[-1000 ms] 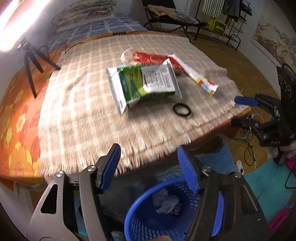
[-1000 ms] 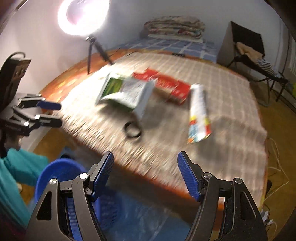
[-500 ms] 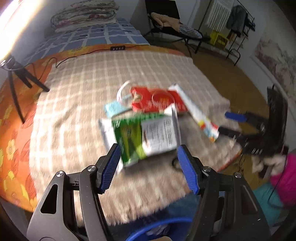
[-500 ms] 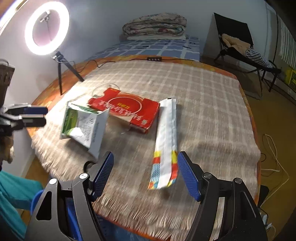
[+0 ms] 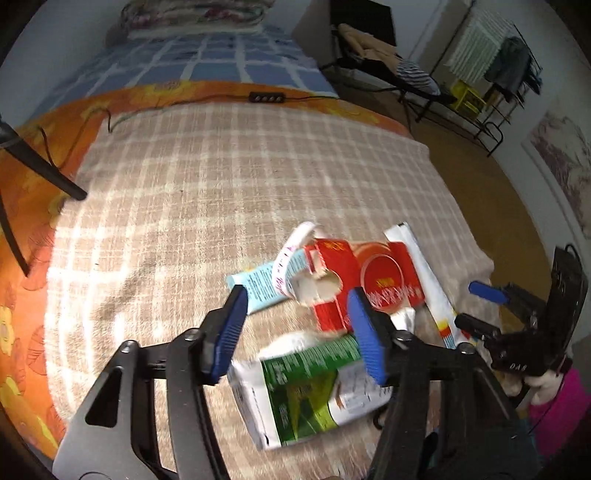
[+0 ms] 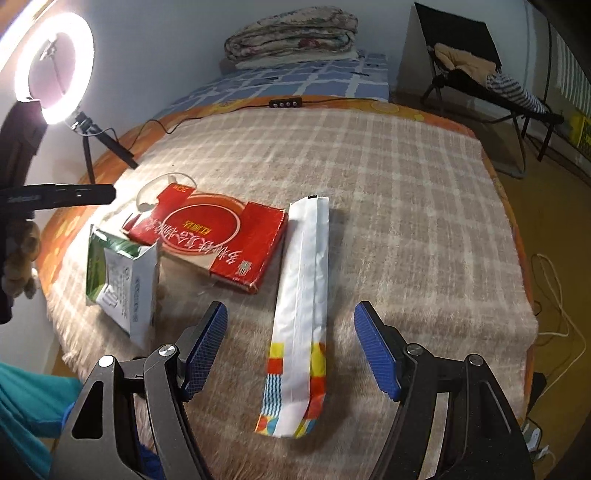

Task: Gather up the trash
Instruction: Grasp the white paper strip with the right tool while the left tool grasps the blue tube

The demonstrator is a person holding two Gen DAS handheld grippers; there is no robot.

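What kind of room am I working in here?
Most likely a bedroom at home: the trash lies on a checked blanket spread over a bed, folded quilts are stacked at its head, and a clothes rack stands by the wall. A ring light suggests it is set up for filming.

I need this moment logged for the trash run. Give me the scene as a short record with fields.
surface: checked blanket over an orange floral sheet
trash items: red carton; green and white pouch; long white wrapper with a coloured end; light blue packet
layout: carton between pouch and wrapper; packet partly under the carton
left hand-held gripper: open, empty, over the carton and pouch
right hand-held gripper: open, empty, straddling the wrapper's coloured end
contact: none visible
background: ring light on a tripod
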